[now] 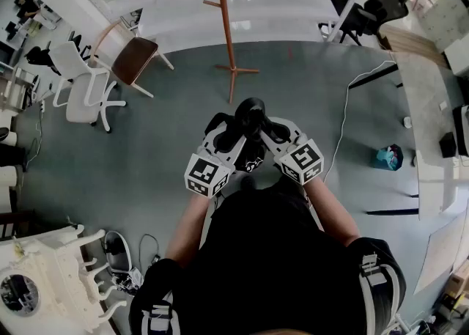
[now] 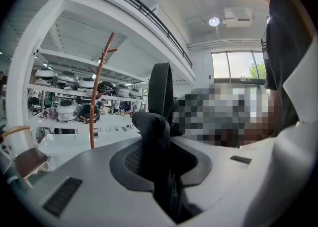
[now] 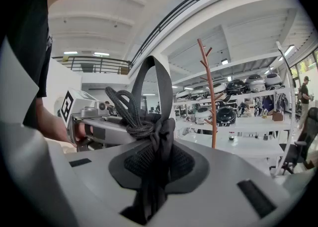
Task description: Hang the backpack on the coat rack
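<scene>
In the head view both grippers are held close together in front of the person, each shut on the top of the black backpack [image 1: 250, 122]. The left gripper [image 1: 233, 137] clamps a black strap [image 2: 155, 134], whose loop rises above the jaws. The right gripper [image 1: 270, 135] pinches bunched black fabric and a braided cord [image 3: 130, 114], with a handle loop [image 3: 154, 79] standing above it. The rest of the backpack is hidden below the grippers. The brown wooden coat rack [image 1: 227, 33] stands on the grey floor ahead, some way off. It also shows as a coat rack [image 2: 97, 92] in the left gripper view and a coat rack [image 3: 208, 92] in the right one.
A wooden chair [image 1: 132, 55] and a white office chair [image 1: 84, 88] stand left of the rack. A black office chair [image 1: 377, 7] is at the back right. A white cable [image 1: 344, 121] and a teal bag [image 1: 387, 157] lie on the floor beside a desk [image 1: 432, 128]. White ornate furniture [image 1: 51, 282] sits near left.
</scene>
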